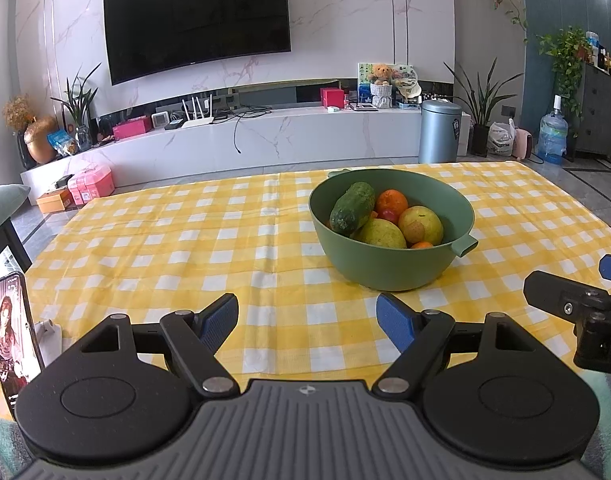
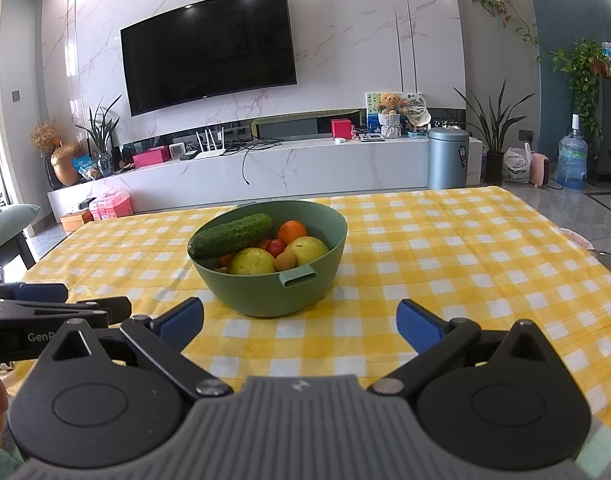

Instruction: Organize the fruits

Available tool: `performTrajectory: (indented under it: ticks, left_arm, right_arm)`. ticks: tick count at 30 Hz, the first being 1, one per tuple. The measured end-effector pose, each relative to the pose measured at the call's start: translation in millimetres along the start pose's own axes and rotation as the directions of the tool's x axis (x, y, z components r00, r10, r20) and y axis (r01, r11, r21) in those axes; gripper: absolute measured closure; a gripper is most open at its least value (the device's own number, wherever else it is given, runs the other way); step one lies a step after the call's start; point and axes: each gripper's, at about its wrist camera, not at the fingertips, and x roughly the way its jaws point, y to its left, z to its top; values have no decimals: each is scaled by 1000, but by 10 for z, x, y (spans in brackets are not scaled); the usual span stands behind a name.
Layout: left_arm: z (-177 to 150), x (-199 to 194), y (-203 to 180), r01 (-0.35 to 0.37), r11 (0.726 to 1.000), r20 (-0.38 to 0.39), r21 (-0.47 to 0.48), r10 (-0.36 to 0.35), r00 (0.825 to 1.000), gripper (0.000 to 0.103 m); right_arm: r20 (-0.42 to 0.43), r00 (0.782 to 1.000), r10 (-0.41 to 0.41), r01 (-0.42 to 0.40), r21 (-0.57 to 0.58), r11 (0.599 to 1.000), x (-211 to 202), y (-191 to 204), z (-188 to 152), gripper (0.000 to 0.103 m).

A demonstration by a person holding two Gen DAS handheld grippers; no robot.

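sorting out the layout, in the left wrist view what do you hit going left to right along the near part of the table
phone → left gripper, jaws open → green bowl of fruit, a little farther back → right gripper at the picture's edge

Both views are bright and evenly lit, with small ceiling spots glaring off the glossy marble wall (image 2: 345, 40) far beyond the jaws. The bowl (image 1: 389, 256) just ahead of the jaws casts only a soft shadow. Focus is sharp throughout. Fisheye distortion bends straight lines strongly toward the edges.
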Motion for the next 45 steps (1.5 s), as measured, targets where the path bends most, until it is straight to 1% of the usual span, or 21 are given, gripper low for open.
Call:
performTrajectory:
  ticks: [45]
  left_arm:
    - [23, -18, -56, 12, 1000, -10, -6, -12, 1000, 11]
  right_arm:
    - [-16, 1000, -10, 10, -10, 1000, 31, 63, -36, 4]
